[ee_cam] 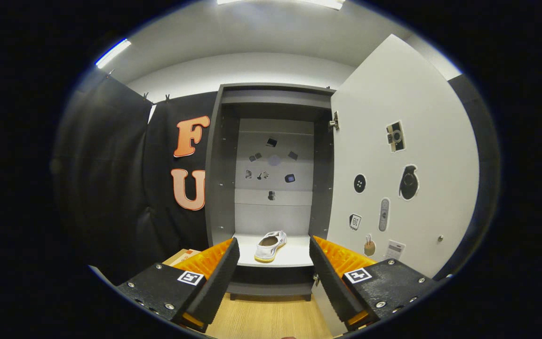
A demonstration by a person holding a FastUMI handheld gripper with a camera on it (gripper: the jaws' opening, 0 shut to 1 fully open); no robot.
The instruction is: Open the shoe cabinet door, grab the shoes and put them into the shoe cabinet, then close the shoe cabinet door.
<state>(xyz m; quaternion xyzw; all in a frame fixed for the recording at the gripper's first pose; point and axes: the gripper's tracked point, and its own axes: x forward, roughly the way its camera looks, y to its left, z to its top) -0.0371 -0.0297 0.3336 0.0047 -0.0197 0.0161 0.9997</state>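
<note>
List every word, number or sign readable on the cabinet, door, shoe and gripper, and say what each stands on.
No text reads legibly.
Stickers on the open cabinet door: pictures; the paper label near its bottom is too small to read.
Stickers on the shoe cabinet back panel: too small.
White shoe on the shelf: no visible brand.
Open gripper: square black-and-white markers, no words.

The one camera rides on the gripper [274, 268] and looks forward along its spread, empty fingers, level and square into the open shoe cabinet [271, 188]. It sits fairly near, low above the wooden floor [266, 318], with the swung-open door [393, 165] at right.
</note>
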